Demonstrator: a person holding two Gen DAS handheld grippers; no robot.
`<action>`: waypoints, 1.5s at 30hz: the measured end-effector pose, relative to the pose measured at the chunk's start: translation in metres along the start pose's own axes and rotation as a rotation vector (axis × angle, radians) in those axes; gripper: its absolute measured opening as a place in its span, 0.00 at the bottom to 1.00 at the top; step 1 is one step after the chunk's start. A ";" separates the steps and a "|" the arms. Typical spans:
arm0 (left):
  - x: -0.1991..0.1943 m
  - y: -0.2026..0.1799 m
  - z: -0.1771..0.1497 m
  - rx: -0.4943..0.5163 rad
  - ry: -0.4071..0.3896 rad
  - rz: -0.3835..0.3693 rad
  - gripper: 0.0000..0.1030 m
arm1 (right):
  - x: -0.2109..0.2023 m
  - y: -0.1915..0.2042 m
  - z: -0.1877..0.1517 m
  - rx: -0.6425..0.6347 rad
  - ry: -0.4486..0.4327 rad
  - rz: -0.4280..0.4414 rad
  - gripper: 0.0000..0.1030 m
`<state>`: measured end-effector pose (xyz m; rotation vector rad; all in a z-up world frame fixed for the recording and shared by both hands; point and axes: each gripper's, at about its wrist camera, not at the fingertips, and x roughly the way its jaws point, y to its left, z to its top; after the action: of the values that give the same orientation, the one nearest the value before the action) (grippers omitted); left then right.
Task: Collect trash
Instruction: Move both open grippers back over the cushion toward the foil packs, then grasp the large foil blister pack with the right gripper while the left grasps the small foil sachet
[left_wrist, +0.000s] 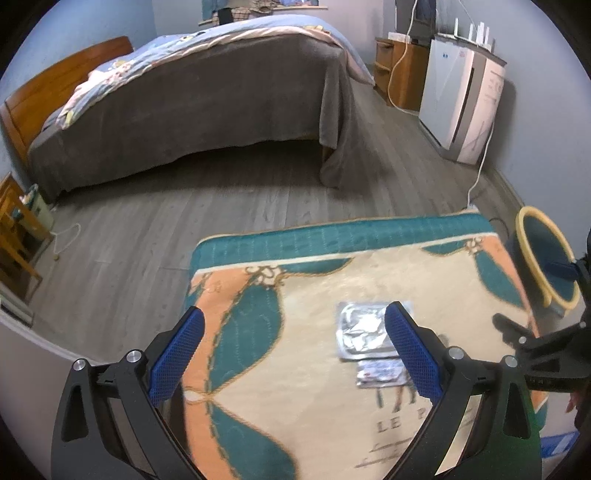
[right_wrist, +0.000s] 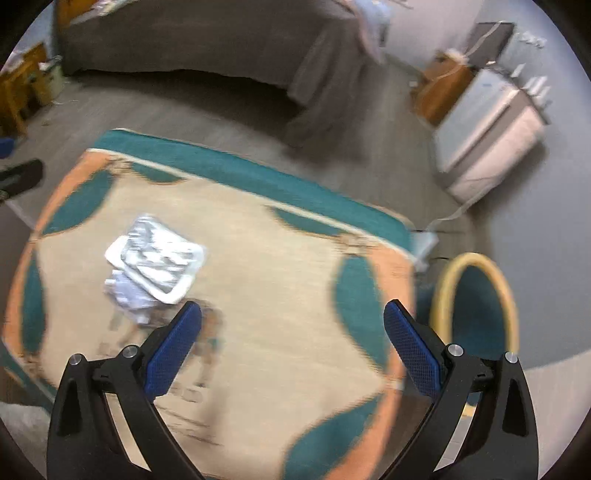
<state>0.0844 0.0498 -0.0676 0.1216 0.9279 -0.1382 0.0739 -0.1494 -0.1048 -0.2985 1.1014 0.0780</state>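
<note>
A silver foil wrapper (left_wrist: 362, 330) lies flat on a patterned cloth-covered table (left_wrist: 295, 258), with a smaller crumpled wrapper (left_wrist: 380, 373) just in front of it. My left gripper (left_wrist: 295, 317) is open and empty above the cloth, its right finger partly covering both wrappers. In the right wrist view the foil wrapper (right_wrist: 159, 254) and the small wrapper (right_wrist: 129, 295) lie left of my right gripper (right_wrist: 293, 310), which is open and empty over the cloth. A teal bin with a yellow rim (right_wrist: 476, 306) stands off the table's right edge; it also shows in the left wrist view (left_wrist: 546, 254).
A bed with a grey cover (left_wrist: 192, 99) stands beyond the table on a grey wood floor (left_wrist: 147, 229). A white appliance (left_wrist: 461, 99) and a wooden cabinet (left_wrist: 399, 70) stand by the right wall, with a white cable (left_wrist: 480, 173) trailing to the floor. The right wrist view is motion-blurred.
</note>
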 end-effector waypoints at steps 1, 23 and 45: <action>0.001 0.002 -0.001 0.001 0.003 0.000 0.94 | 0.001 0.003 0.001 0.015 -0.010 0.057 0.94; 0.040 0.054 -0.009 -0.114 0.103 -0.051 0.94 | 0.067 0.072 0.013 -0.105 0.090 0.201 0.93; 0.087 0.077 0.001 -0.140 0.176 0.021 0.94 | 0.099 0.098 0.031 -0.274 0.074 0.245 0.93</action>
<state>0.1499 0.1195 -0.1329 0.0138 1.1085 -0.0436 0.1258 -0.0555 -0.1993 -0.4123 1.1981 0.4409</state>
